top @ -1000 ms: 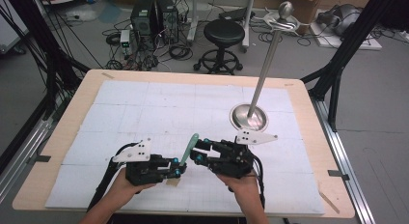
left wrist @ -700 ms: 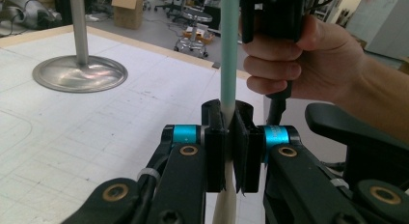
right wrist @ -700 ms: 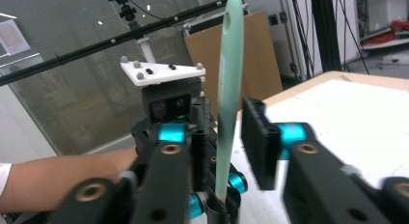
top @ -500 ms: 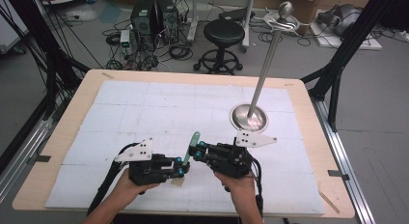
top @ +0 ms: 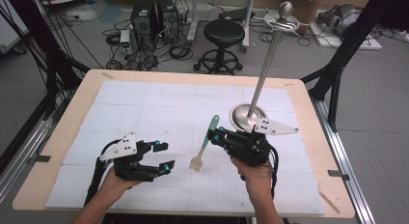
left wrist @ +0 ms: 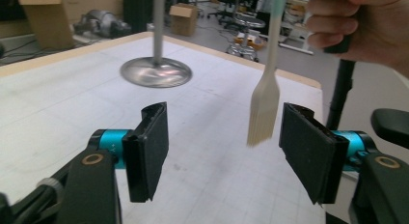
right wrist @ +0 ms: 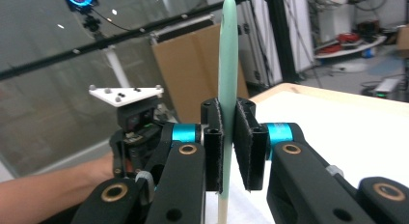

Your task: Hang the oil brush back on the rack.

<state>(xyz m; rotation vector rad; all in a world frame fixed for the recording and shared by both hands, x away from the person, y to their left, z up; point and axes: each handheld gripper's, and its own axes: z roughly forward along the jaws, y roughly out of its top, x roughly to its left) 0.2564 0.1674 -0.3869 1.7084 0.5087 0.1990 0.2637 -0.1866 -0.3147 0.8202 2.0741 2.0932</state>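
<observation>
A light wooden table [top: 62, 137] covered with a white gridded mat fills the middle of the high view. At lower centre, the right tongs [top: 215, 136] are clamped on the pale green handle of a pastry brush with cream bristles [top: 204, 144], which hangs tilted with its bristles down, close above the mat. In the right gripper view the green handle stands upright between the two pressed-together black pads [right wrist: 213, 144]. At lower left, the left tongs [top: 164, 157] are apart and hold nothing; in the left gripper view the brush bristles [left wrist: 263, 105] hang in the gap between the spread jaws, farther off. Right of centre, a shiny round metal base with a tall thin pole [top: 247, 115] stands on the table, just behind the right hand [top: 254, 178].
</observation>
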